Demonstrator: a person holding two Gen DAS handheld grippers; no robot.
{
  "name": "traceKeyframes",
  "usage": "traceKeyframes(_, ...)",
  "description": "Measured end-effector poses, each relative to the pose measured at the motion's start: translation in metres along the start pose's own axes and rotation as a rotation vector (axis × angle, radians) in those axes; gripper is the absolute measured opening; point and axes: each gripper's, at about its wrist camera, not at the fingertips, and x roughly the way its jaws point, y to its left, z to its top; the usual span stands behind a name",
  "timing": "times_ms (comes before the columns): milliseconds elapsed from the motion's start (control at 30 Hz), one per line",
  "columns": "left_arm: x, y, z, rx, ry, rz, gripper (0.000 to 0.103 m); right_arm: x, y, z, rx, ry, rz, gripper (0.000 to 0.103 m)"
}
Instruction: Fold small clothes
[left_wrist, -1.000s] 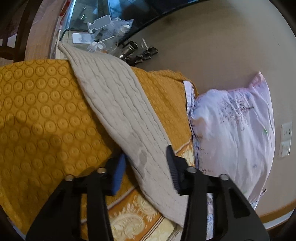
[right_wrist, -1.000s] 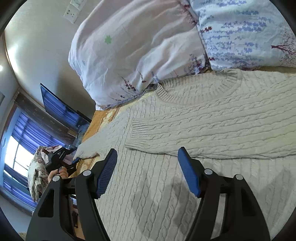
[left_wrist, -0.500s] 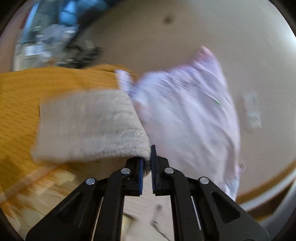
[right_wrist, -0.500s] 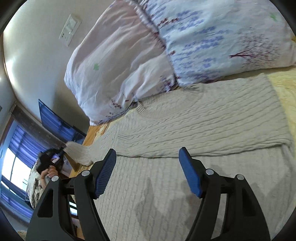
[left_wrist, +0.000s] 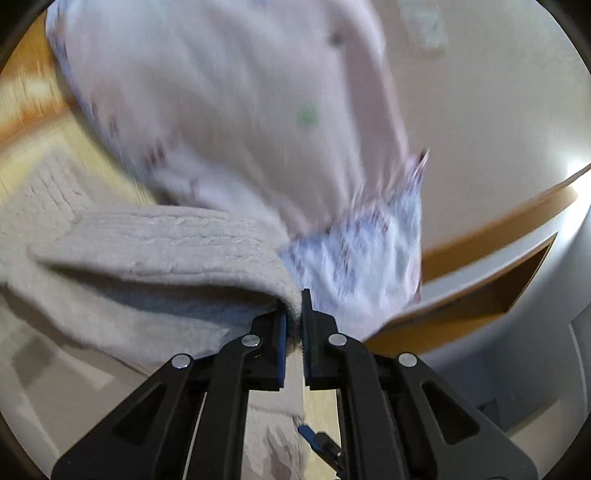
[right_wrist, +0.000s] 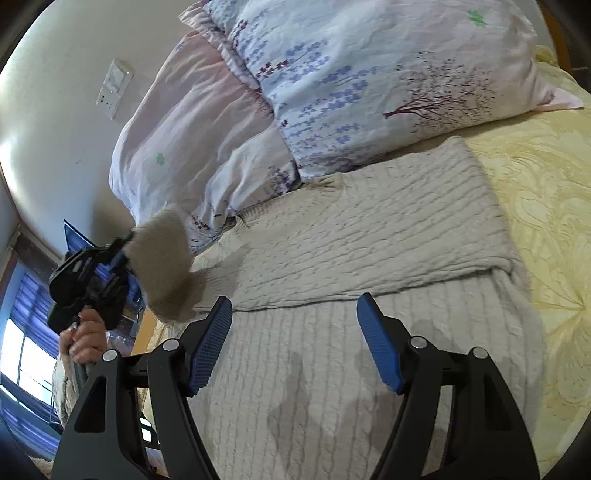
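Beige cable-knit wool makes up the sweater (right_wrist: 332, 332), which lies spread flat on the bed (right_wrist: 546, 229), its body running from 6 o'clock up the right wrist view and one sleeve (right_wrist: 369, 236) already laid across the chest toward 1 o'clock. The knit is thick and ribbed, with grey shadows of the tool falling on it near 6 o'clock. In that same view the right gripper (right_wrist: 295, 343) hovers over the sweater body with its blue-padded fingers (right_wrist: 208, 350) spread wide and nothing between them. At 9 o'clock a person's hand (right_wrist: 83, 339) holds the left gripper (right_wrist: 123, 254), which has the other sleeve (right_wrist: 166, 266) lifted clear of the bed, so it hangs as a blurred beige loop. The left wrist view shows that grip close up: the left gripper (left_wrist: 293, 317) has its fingers pressed together on the sleeve's (left_wrist: 159, 251) edge, the wool folding away toward 9 o'clock. Farther off, at 12 o'clock in both views, floral pillows (right_wrist: 369, 74) lean by the wall; the left view is motion-blurred, so their print is clear only from the right. A wall switch plate (right_wrist: 114, 88) sits at 10 o'clock in the right view.
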Motion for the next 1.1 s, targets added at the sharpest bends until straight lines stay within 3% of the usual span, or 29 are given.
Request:
traceKeyframes(200, 0.074, 0.02, -0.044, -0.032, 0.145, 0.106, 0.007, -0.003, -0.007, -0.001, -0.002, -0.001, -0.025, 0.072)
traceKeyframes(267, 0.087, 0.028, -0.052, -0.042, 0.193, 0.142, 0.013, -0.003, -0.006, -0.001, -0.012, 0.004, -0.039, 0.072)
traceKeyframes(300, 0.089, 0.029, -0.055, -0.04, 0.21, 0.159, 0.02, -0.003, -0.006, -0.001, -0.019, 0.006, -0.045, 0.072)
traceKeyframes(433, 0.071, 0.02, -0.061, 0.044, 0.273, 0.165, 0.064, -0.002, 0.005, 0.002, -0.076, 0.008, -0.071, 0.072)
traceKeyframes(500, 0.047, 0.013, -0.056, 0.115, 0.282, 0.15, 0.069, 0.001, 0.019, 0.004, -0.137, 0.017, -0.081, 0.072)
traceKeyframes(633, -0.005, 0.022, -0.032, 0.182, 0.208, 0.228, 0.067, 0.02, 0.064, 0.001, -0.348, 0.046, -0.085, 0.072)
traceKeyframes(733, -0.037, 0.053, -0.007, 0.136, 0.12, 0.344, 0.06, 0.045, 0.105, -0.011, -0.537, 0.075, -0.078, 0.071)
traceKeyframes(867, -0.06, 0.085, 0.003, 0.1, 0.087, 0.452, 0.053, 0.082, 0.154, -0.03, -0.779, 0.09, -0.089, 0.064)
traceKeyframes(967, -0.061, 0.098, 0.003, 0.089, 0.098, 0.48, 0.044, 0.117, 0.181, -0.04, -0.883, 0.128, -0.072, 0.055)
traceKeyframes(1100, -0.064, 0.101, 0.006, 0.093, 0.094, 0.473, 0.043, 0.16, 0.195, -0.048, -0.929, 0.203, -0.089, 0.048)
